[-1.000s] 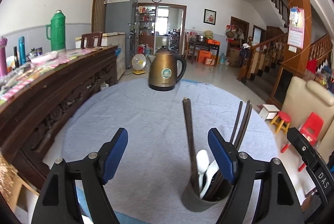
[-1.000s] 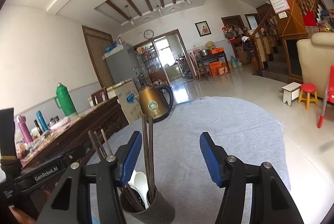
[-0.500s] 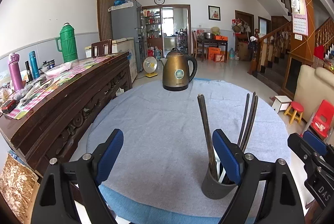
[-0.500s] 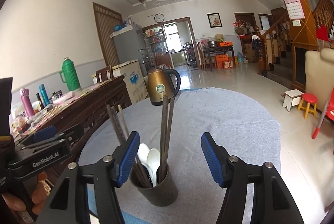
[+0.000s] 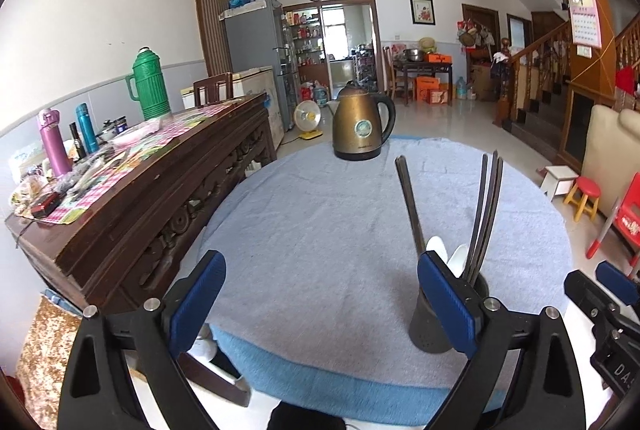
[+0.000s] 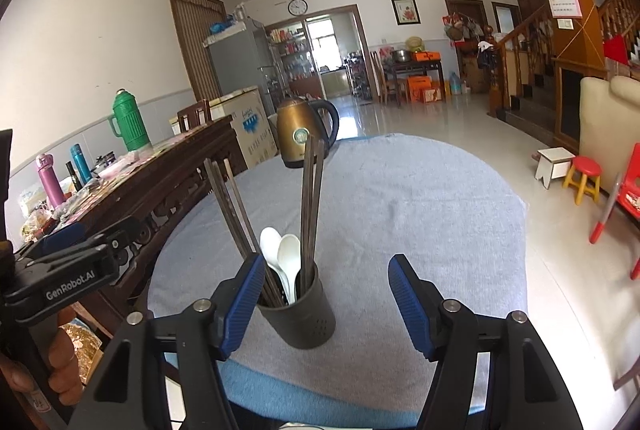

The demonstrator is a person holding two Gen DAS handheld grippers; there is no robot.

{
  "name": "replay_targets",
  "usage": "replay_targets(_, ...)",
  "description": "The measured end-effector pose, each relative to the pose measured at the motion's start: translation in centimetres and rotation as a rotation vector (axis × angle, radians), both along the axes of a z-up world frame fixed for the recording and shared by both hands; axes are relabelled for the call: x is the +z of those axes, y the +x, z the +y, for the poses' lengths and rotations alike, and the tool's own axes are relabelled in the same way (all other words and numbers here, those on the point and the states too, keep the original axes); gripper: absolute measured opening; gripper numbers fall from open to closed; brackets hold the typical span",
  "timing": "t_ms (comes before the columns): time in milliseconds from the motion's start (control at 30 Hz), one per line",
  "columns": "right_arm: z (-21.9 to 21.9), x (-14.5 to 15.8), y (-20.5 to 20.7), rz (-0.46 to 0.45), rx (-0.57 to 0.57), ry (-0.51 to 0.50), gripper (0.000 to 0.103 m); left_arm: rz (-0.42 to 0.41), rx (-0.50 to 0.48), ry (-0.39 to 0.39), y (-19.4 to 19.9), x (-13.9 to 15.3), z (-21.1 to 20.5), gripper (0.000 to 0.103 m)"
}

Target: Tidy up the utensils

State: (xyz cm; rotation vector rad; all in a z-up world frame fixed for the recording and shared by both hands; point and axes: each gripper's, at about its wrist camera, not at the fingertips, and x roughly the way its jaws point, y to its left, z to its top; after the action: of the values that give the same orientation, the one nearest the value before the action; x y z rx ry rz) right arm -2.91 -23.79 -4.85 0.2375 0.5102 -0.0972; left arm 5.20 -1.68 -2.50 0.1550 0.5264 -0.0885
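Left gripper (image 5: 320, 294) jaws spread wide and opening, nothing between them. Right gripper (image 6: 326, 294) part open, empty. Utensil holder (image 6: 298, 314) with chopsticks (image 6: 308, 213) and spoons (image 6: 286, 262) stands on table (image 6: 400, 213), probably just beyond the fingertips.

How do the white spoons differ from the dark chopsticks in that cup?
The spoons are white, broad and rounded; the chopsticks are dark, thin and straight. The spoons barely clear the rim of the cup; the chopsticks rise far above it. The spoons cluster mid-cup; the chopsticks lean apart in separate bunches. Both stand handle-down or end-down in the same cup, touched by neither claw.
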Motion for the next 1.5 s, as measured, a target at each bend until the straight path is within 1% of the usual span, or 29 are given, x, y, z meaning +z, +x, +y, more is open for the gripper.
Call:
replay_targets(133,0.3,0.2,-1.0,0.012,-0.002,-0.003,0.072,0.009,0.015,0.027,-1.0,0.2,0.1,0.097)
replay_targets(300,0.6,0.6,-2.0,0.028,-0.012,0.006,0.073,0.018,0.006,0.039,-2.3,0.9,0.2,0.097)
replay_targets(500,1.1,1.6,-3.4,0.039,-0.027,0.011,0.075,-0.01,-0.013,0.077,-4.3,2.4,-0.2,0.097)
replay_targets(700,1.7,2.1,-4.5,0.06,-0.031,0.018,0.076,-0.003,-0.009,0.071,-5.5,3.4,0.2,0.097)
replay_targets(967,2.8,2.0,-5.2,0.079,-0.017,0.023,0.076,-0.004,0.013,0.083,-6.3,3.5,0.7,0.097)
replay_targets(1333,4.0,2.5,-5.1,0.061,-0.021,0.021,0.076,-0.015,0.042,0.092,-6.9,4.0,2.1,0.097)
replay_targets(1500,4.9,2.8,-5.0,0.056,-0.016,0.015,0.076,-0.022,0.062,0.076,-7.2,4.5,3.3,0.097)
